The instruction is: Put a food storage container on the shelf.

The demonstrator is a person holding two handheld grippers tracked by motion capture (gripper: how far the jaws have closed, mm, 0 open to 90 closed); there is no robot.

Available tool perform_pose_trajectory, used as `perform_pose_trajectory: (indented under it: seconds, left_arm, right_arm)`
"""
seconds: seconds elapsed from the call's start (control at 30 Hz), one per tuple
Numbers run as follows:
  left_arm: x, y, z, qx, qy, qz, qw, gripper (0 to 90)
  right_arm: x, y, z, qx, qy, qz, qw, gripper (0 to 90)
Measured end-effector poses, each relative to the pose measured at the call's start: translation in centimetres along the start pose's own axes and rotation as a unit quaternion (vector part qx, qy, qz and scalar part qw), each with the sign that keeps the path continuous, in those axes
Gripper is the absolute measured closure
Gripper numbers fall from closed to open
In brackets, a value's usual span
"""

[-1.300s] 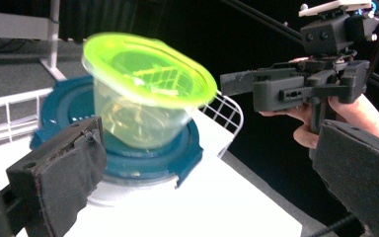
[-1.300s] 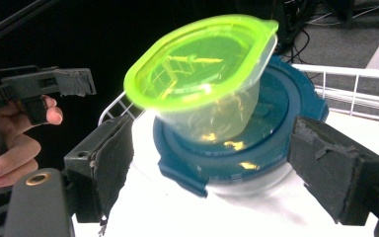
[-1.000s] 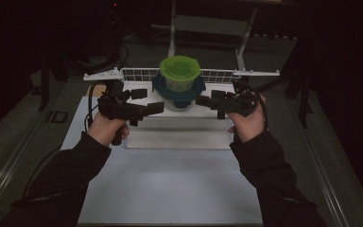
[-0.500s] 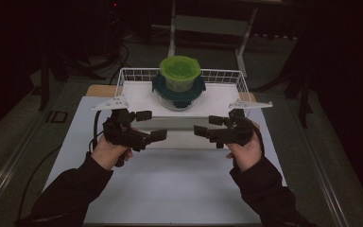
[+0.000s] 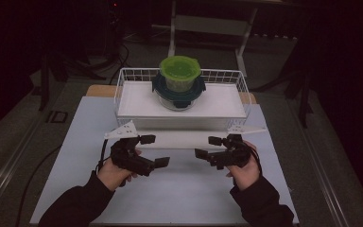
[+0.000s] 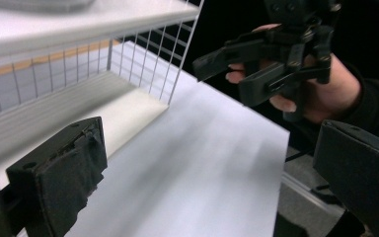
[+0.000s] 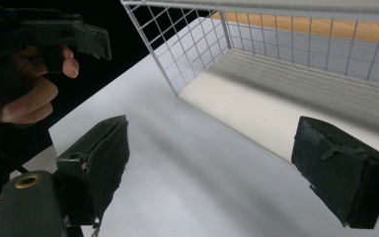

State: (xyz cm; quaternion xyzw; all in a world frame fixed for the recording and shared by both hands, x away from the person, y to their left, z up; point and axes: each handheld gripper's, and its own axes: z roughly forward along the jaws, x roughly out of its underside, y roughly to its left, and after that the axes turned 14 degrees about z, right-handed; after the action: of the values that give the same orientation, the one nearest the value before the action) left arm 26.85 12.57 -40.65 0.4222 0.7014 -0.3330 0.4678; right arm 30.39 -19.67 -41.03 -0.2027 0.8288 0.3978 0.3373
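White wire basket, green lid, black claws

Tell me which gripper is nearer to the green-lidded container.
Right, but only slightly. The right gripper sits below and just right of the green-lidded container; the left gripper sits lower and to its left. Both are open, outside the wire basket.

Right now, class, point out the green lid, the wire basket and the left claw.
green lid [image 5: 180,66], high view, centre of its top.
wire basket [image 5: 137,75], high view, back rim.
left claw [image 5: 154,151], high view, midway between its open jaws.
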Motion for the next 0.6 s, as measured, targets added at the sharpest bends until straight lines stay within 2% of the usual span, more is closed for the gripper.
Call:
perform_pose_trajectory:
  seconds: [0.13,0.2,0.33,0.4,0.6]
  left_arm:
    - [1.7,-0.4,0.5,0.004,0.010,-0.004,0.9999,0.0]
    - [2.2,-0.5,0.6,0.005,0.013,-0.003,0.9999,0.0]
    - [3.6,-0.8,0.9,0.006,0.033,0.008,0.9994,0.0]
    - [4.3,-1.0,1.0,-0.003,0.039,0.020,0.9990,0.0]
    - [6.8,-1.1,1.1,-0.010,0.056,0.014,0.9983,0.0]
  right_arm:
    - [1.5,-0.7,0.1,-0.005,0.003,-0.005,1.0000,14.2]
    - [2.3,-1.1,0.1,0.002,0.007,-0.005,1.0000,14.3]
    - [3.7,-2.0,0.3,0.012,0.014,0.001,0.9998,14.2]
    - [4.3,-2.6,0.3,0.014,0.014,0.002,0.9998,14.2]
    - [5.9,-3.9,-0.2,0.033,0.016,0.000,0.9993,14.3]
